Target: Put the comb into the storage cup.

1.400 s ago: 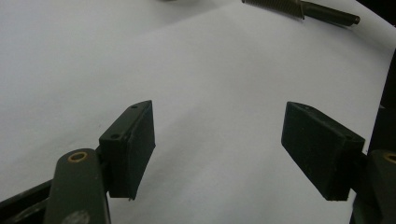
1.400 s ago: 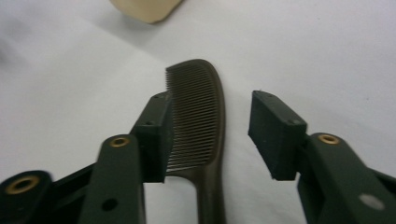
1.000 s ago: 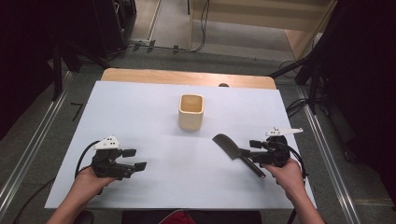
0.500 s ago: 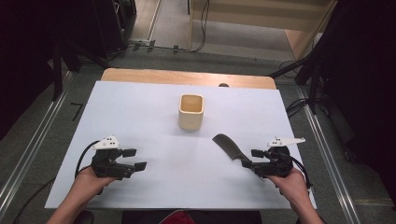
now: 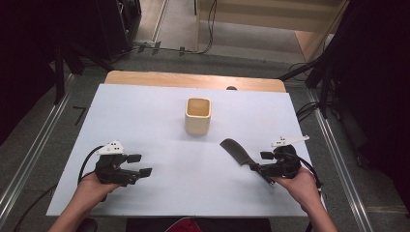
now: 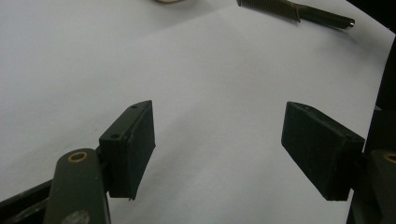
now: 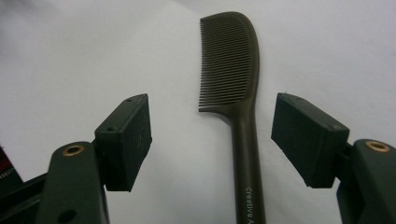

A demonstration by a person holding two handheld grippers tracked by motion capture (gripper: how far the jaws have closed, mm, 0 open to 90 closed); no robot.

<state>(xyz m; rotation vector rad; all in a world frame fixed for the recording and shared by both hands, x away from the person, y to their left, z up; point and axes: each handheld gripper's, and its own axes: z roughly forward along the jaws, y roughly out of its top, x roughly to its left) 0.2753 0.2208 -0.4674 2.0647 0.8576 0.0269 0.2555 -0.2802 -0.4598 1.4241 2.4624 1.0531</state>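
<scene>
1. While its jaws have just been opening, the right tool [image 7: 212, 140] stands wide, the dark plastic comb [image 7: 240, 107] lying untouched between them on the white table [image 5: 145, 116].
2. Left tool [image 6: 219, 149] gapes empty.

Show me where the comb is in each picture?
High view: the comb lies right of centre on the white sheet, before the right tool.
Left gripper view: along the top edge.
Right gripper view: between the open jaws, untouched.
Shared landmark: the white sheet.
</scene>
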